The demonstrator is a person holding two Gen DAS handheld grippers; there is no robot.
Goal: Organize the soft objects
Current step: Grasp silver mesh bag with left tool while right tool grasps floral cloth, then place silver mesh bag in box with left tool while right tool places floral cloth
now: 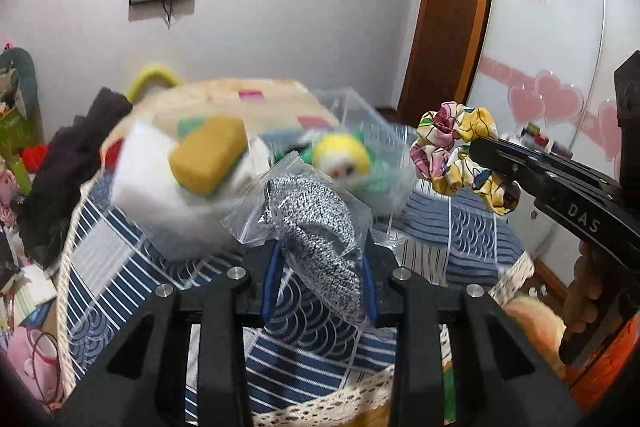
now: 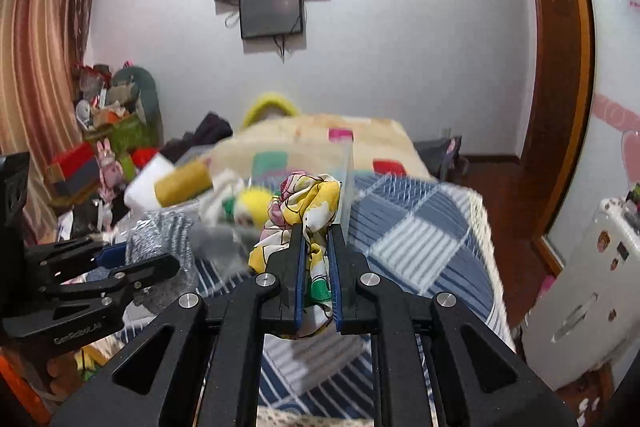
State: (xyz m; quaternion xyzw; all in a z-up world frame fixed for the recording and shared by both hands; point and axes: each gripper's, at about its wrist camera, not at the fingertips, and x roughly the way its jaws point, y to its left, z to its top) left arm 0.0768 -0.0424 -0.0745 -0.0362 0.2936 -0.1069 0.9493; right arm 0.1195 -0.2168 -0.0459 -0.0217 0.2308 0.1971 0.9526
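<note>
Two grippers, two catches. The left gripper (image 1: 324, 267) fills the bottom centre of its own view, jaws clamped narrow on one bagged steel scrubber (image 1: 320, 227), a grey mesh wad in a clear plastic bag, held up over the blue patterned tablecloth (image 1: 120, 247). At the right edge of that view the right gripper (image 1: 486, 151) reaches in level from the right, a hand (image 1: 584, 299) wrapped round its handle, jaws pinched tight on one floral scrunchie (image 1: 456, 151), yellow, pink and white.

Behind both, mid-frame, one clear plastic box (image 1: 360, 107) holds one yellow sponge (image 1: 208, 155), a white foam block (image 1: 140, 167) and one yellow-and-green plush toy (image 1: 344, 159), all blurred.

The right wrist view shows the scrunchie (image 2: 308, 211) squeezed between the blue pads (image 2: 299, 279) of its gripper (image 2: 316, 267), with the left gripper (image 2: 120, 263) at lower left. Only this view shows the striped curtain (image 2: 40, 67) at upper left and a white suitcase (image 2: 580, 287) at lower right.
</note>
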